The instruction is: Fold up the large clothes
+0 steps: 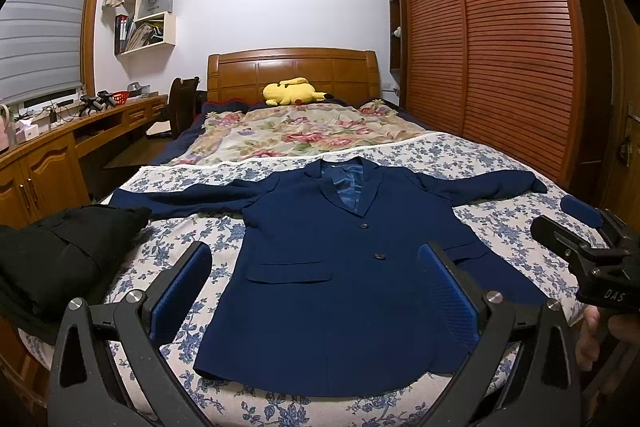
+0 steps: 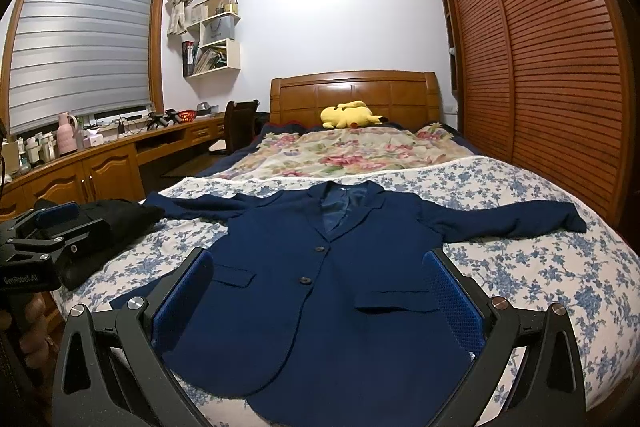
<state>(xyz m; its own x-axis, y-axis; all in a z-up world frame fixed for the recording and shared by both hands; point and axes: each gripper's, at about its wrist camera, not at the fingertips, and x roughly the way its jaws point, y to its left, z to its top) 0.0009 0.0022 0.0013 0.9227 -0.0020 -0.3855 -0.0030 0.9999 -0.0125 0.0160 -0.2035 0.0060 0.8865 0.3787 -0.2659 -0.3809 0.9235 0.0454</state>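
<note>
Bedroom, blue-floral bedsheet (image 1: 500, 163): navy two-button suit jacket (image 1: 332, 291) lies flat, front up, buttoned, sleeves spread sideways, hem nearest. Cloth looks smooth, though fisheye distorts. Left gripper (image 1: 316, 291) and right gripper (image 2: 320, 299) hover wide open, empty.

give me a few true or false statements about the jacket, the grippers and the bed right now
1. The navy jacket lies flat, front up, sleeves spread. True.
2. The left gripper is clamped on the hem. False: its jaws are open and hold nothing.
3. A black garment sits left of the jacket. True.
4. The right gripper holds a sleeve. False: it is open, above the jacket.
5. The yellow plush toy lies on the jacket. False: it rests by the headboard.
</note>
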